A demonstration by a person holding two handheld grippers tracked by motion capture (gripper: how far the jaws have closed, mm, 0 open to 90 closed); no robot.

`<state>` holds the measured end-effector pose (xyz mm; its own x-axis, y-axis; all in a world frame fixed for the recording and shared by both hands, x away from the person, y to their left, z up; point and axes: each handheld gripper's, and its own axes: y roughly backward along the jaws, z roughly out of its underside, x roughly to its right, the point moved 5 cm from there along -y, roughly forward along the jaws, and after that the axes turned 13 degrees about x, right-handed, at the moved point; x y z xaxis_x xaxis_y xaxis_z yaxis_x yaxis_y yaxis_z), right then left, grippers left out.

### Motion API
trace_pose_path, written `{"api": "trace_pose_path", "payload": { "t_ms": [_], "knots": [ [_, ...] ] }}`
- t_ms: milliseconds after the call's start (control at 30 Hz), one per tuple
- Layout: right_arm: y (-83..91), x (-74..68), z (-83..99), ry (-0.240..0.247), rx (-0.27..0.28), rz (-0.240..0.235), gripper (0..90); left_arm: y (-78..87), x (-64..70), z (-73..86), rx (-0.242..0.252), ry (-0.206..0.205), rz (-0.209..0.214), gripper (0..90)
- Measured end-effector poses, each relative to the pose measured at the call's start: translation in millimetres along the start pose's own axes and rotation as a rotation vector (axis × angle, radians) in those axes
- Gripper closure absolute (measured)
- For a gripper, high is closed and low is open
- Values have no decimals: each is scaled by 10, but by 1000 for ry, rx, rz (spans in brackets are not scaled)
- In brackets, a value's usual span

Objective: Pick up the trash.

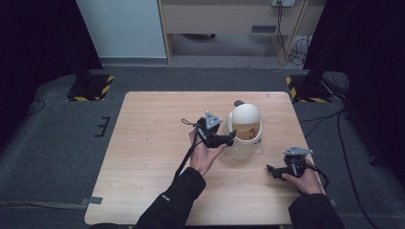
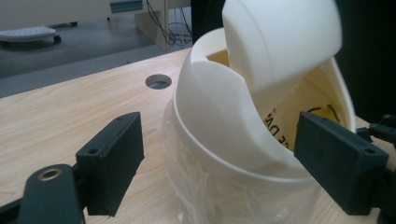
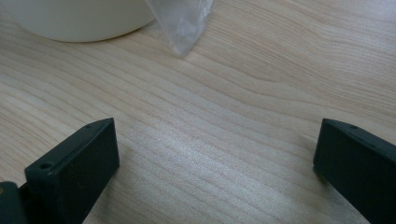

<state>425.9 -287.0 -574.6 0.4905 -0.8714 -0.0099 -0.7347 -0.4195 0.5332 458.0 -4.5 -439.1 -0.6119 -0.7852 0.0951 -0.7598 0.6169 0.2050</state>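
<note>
Left hand-held gripper (image 2: pixel 219 158) spread wide around white swing-lid bin (image 2: pixel 243 116); right hand-held gripper (image 3: pixel 215 163) released over table (image 3: pixel 224 93)

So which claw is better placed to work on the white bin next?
Left. The left claw is open right at the white bin, jaws either side of its rim. The right claw rests open on the table, apart from it.

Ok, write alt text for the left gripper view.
A cream swing-lid bin with a clear plastic liner stands on a wooden table, its lid flap tilted open. The open left gripper has a black jaw on either side of the bin.
</note>
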Motion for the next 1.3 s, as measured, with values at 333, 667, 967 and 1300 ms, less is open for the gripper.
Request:
{"api": "trace_pose_path", "payload": {
  "t_ms": [333,667,967,1300],
  "knots": [
    [-1,-1,0,2,0,-1,5,595,-97,-95,59,-41,53,152],
    [-3,-5,-2,5,2,-5,5,1156,-410,108,30,-44,18,160],
    [-3,-4,-2,6,3,-5,5,1487,-546,591,-76,-18,27,174],
    [-3,-6,-2,6,2,-7,6,1506,-610,971,-210,-70,6,193]
  ]
}}
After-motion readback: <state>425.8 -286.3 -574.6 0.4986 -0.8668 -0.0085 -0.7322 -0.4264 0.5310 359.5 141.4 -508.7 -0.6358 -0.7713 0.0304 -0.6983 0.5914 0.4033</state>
